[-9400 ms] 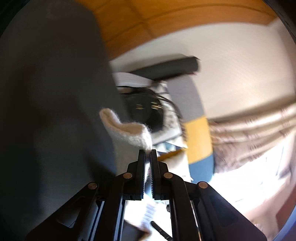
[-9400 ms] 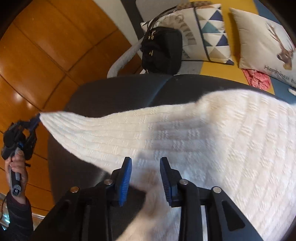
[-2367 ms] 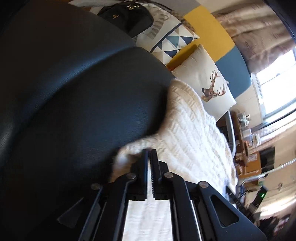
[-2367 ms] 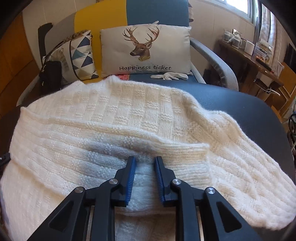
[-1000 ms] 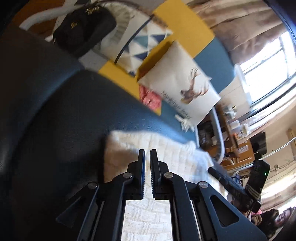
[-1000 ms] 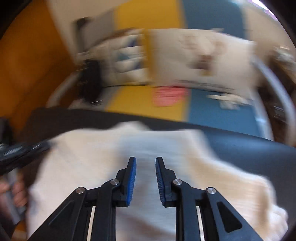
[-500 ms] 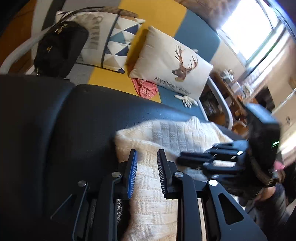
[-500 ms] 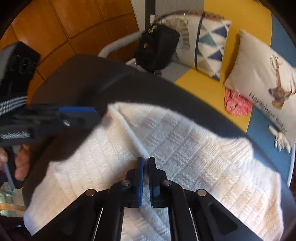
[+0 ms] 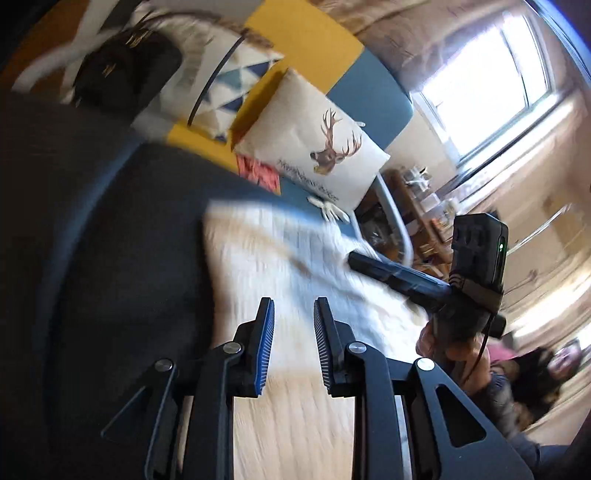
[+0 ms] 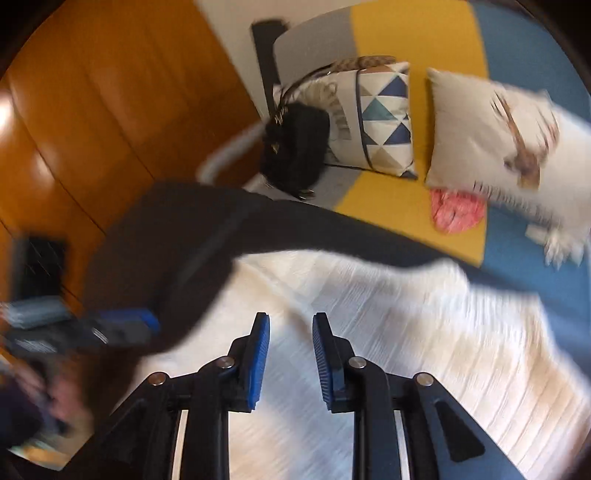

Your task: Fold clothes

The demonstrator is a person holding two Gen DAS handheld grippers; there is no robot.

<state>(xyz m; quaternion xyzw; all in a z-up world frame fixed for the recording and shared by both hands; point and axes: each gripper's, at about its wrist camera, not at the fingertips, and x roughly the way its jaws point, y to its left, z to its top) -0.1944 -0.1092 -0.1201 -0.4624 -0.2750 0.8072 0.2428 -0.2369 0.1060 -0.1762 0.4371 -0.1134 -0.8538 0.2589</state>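
Only leftward: window (image 9: 491, 88), person (image 9: 546, 373).

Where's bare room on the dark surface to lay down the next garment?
Free: the dark surface left of the white sweater, up to the sofa edge; also a dark strip between the sweater's far edge and the sofa seat. Crowded: the sofa, with black bag, triangle pillow, deer pillow and pink cloth.

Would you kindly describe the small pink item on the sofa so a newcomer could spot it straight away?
Start at the sofa with its yellow and blue panels behind the dark seat. On its yellow cushion, at the foot of the deer pillow, lies a crumpled pink cloth. It is the only pink thing there, much smaller than the pillows.
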